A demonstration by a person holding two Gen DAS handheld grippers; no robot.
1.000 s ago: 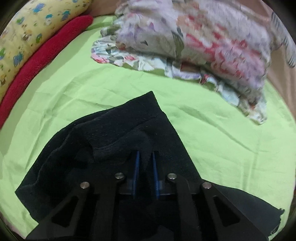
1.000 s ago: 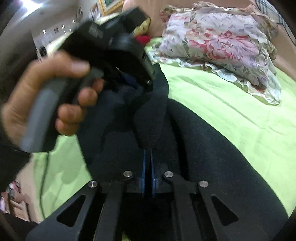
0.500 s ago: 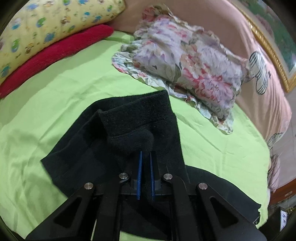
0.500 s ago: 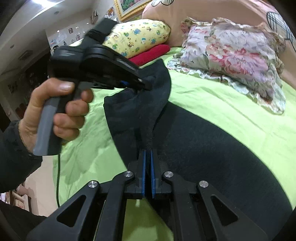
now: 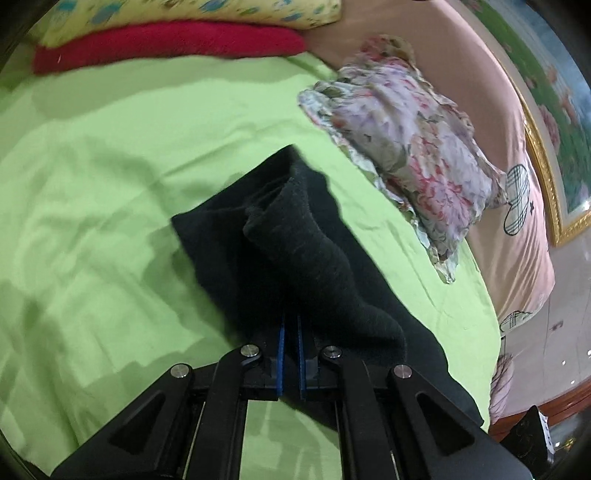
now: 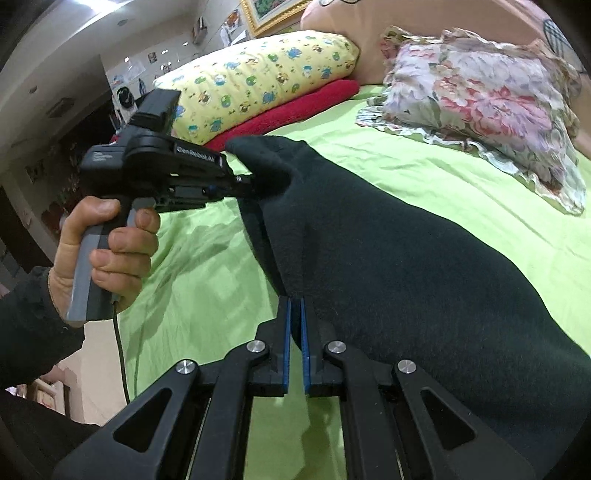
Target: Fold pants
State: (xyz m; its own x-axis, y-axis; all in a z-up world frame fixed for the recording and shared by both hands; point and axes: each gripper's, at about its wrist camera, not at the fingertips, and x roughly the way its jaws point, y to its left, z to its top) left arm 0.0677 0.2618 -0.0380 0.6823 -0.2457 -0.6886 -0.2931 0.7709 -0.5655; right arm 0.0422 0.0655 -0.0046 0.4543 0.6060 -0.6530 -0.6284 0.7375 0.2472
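Left wrist view: the left gripper (image 5: 290,325) is clamped on a bunched edge of the black pants (image 5: 295,258), fabric pinched between its blue pads. The pants hang from the grip, their far part trailing onto the green bedsheet (image 5: 110,177). A floral pillow (image 5: 406,147) lies beyond, well apart; a red towel (image 5: 166,44) sits under a yellow patterned pillow (image 5: 184,11) at the far edge.

Right wrist view: the right gripper (image 6: 294,314) is likewise closed on the pants (image 6: 406,266), cloth caught between its pads. The person's left hand (image 6: 107,251) holds the other gripper (image 6: 247,182) up and to the left, gripping a raised corner. The edge between the two grips runs fairly taut above the sheet; the bulk drapes to the right.

Judgement: a fold is in progress, with one edge lifted. The next move likely calls for carrying both grips across together, keeping the edge taut, laying it squarely on the resting cloth, then releasing.
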